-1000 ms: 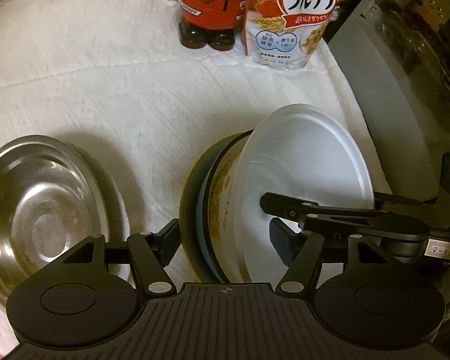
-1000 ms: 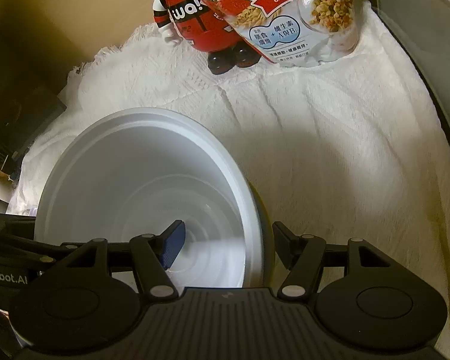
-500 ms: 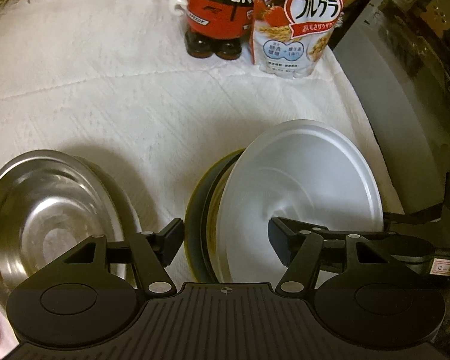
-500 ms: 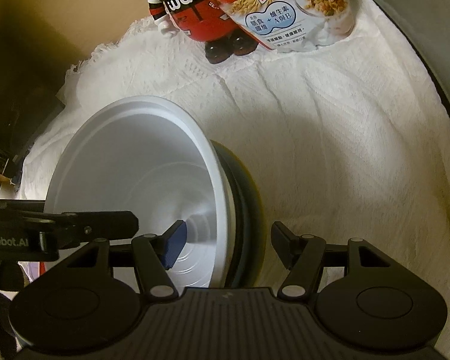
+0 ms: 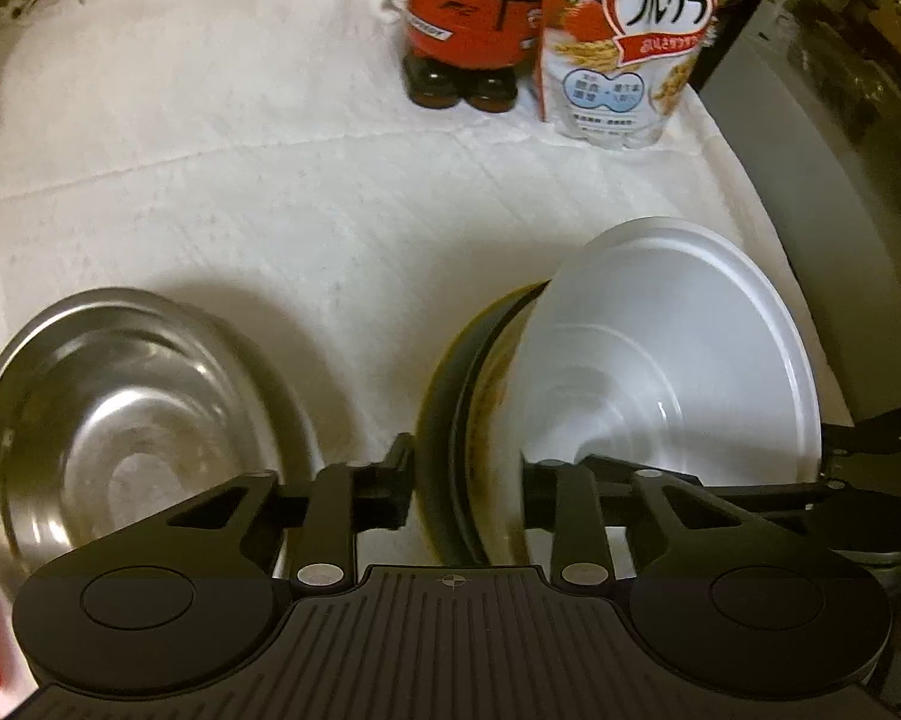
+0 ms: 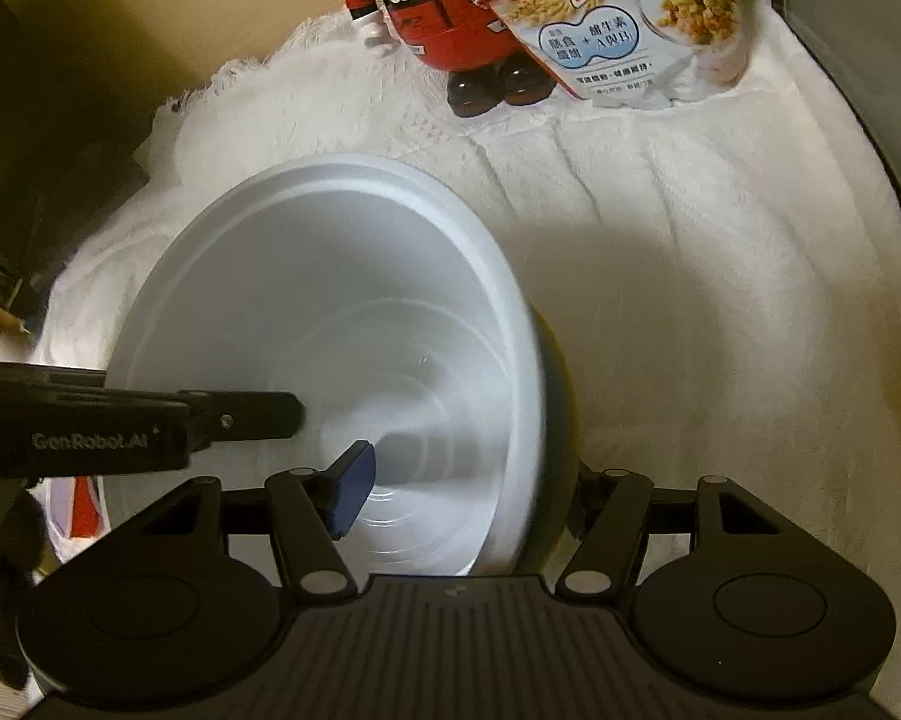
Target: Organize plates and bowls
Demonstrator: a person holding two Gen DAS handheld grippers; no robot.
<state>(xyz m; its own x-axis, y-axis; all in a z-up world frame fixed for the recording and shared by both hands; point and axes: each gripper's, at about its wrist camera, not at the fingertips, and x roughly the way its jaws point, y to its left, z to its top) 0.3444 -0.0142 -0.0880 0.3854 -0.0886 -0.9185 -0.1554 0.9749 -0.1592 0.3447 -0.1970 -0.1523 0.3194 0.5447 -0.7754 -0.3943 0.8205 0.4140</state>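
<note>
A stack of nested bowls is tilted on the white cloth: a white bowl (image 5: pixel 672 360) inside a printed bowl (image 5: pixel 498 420) and a dark plate (image 5: pixel 444 414). My left gripper (image 5: pixel 468 486) straddles the stack's rim, one finger outside, one inside the white bowl. My right gripper (image 6: pixel 468 492) straddles the white bowl (image 6: pixel 330 324) from the other side, its blue pad (image 6: pixel 351 489) inside. Both jaws stand around the rim, closed on it. A steel bowl (image 5: pixel 120 420) lies to the left.
A red bottle figure (image 5: pixel 468 18) and a granola bag (image 5: pixel 630 42) stand at the back of the white cloth (image 5: pixel 270 180). A grey appliance (image 5: pixel 840 210) borders the right side. The left gripper's finger (image 6: pixel 150 420) shows in the right wrist view.
Both grippers have closed in on the stack's rim from opposite sides. The stack stays tilted and has shifted little on the cloth.
</note>
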